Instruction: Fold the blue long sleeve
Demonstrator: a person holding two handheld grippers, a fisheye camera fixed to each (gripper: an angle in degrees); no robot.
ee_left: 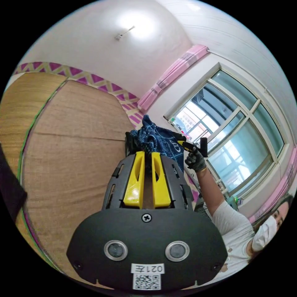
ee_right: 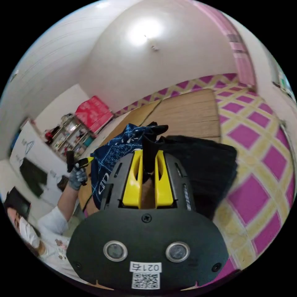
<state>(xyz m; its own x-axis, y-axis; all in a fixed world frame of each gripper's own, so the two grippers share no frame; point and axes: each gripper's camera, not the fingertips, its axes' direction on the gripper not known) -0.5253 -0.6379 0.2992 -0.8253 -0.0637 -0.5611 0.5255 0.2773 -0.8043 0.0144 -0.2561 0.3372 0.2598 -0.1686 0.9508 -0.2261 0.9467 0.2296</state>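
Note:
The blue long sleeve (ee_left: pixel 157 140), dark blue with a pale printed pattern, hangs raised in the air between both grippers. My left gripper (ee_left: pixel 148 153) is shut on a bunched edge of it, yellow jaws close together. In the right gripper view the same garment (ee_right: pixel 119 150) drapes to the left, and my right gripper (ee_right: pixel 148 152) is shut on a dark fold of it. The other gripper (ee_left: pixel 185 144) shows beyond the cloth in the left gripper view, held by a gloved hand (ee_left: pixel 195 160). In the right gripper view a gloved hand (ee_right: pixel 77 177) holds the left one (ee_right: pixel 84 161).
A woven brown mat (ee_left: pixel 74 148) lies below on a pink and yellow patterned floor (ee_right: pixel 263 161). A large window (ee_left: pixel 229 136) with pink curtains is near. Shelves (ee_right: pixel 69 133) and a red box (ee_right: pixel 92 113) stand by the far wall. The person (ee_left: pixel 238 229) wears a white shirt.

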